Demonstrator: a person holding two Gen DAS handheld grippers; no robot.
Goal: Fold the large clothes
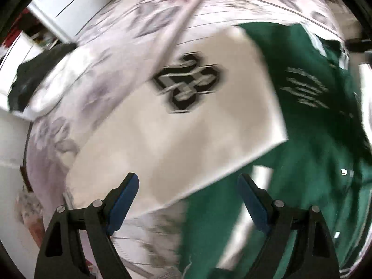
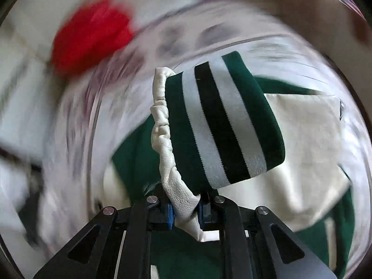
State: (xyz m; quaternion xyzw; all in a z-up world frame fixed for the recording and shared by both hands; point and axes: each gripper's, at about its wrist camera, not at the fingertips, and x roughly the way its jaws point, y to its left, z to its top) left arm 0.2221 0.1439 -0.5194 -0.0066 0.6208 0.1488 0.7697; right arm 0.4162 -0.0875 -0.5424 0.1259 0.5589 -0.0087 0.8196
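1. Plainly the green-and-cream varsity jacket with leather-look sleeves (image 1: pixel 313 121) is heavy, soft and floppy; it lies across the floral bedspread (image 1: pixel 97 74), reaching its near edge.
2. Best holds, I judge, are cuffs and hems: the right gripper (image 2: pixel 186 209) is clamped on the cream sleeve just behind the striped knit cuff (image 2: pixel 223 125).
3. The left gripper (image 1: pixel 188 197) hangs above, jaws apart, empty.
4. Count: one jacket, one cuff in view, one blurred red object (image 2: pixel 90 37) far off.
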